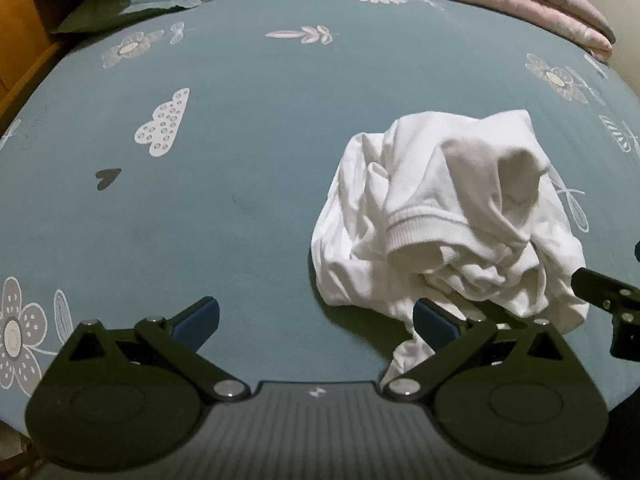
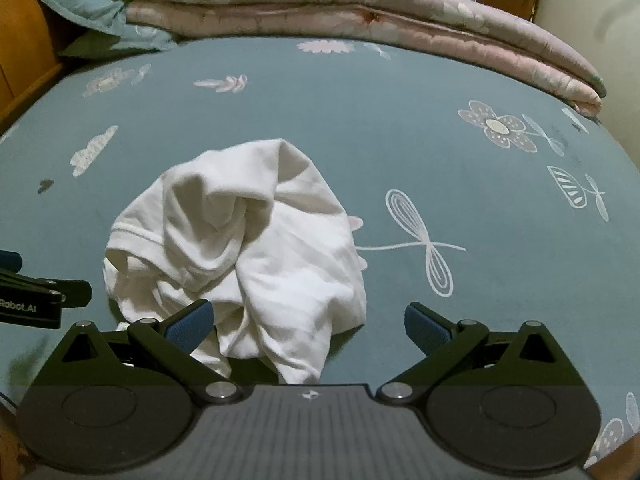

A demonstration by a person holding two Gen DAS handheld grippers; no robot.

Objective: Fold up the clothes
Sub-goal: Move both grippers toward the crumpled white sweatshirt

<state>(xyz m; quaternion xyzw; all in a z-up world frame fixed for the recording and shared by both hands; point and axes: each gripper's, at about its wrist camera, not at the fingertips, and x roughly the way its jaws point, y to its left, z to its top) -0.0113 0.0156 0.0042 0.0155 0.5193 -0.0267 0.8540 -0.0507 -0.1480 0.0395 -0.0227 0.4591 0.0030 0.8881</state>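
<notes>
A crumpled white garment [image 1: 448, 216] with a ribbed hem lies in a heap on the blue patterned bed sheet [image 1: 248, 128]. My left gripper [image 1: 316, 322] hovers open just left of the heap, its right blue pad at the cloth's near edge. In the right wrist view the same white garment [image 2: 248, 248] sits ahead and to the left. My right gripper [image 2: 308, 326] is open above the heap's near edge, and loose cloth lies under the gap. Neither gripper grips anything. Each gripper shows at the edge of the other's view.
A folded pink floral quilt [image 2: 360, 20] lies along the far side of the bed. A blue pillow [image 2: 88, 4] sits at the far left by a wooden bed frame [image 2: 24, 72]. The sheet's printed flowers and clouds are flat.
</notes>
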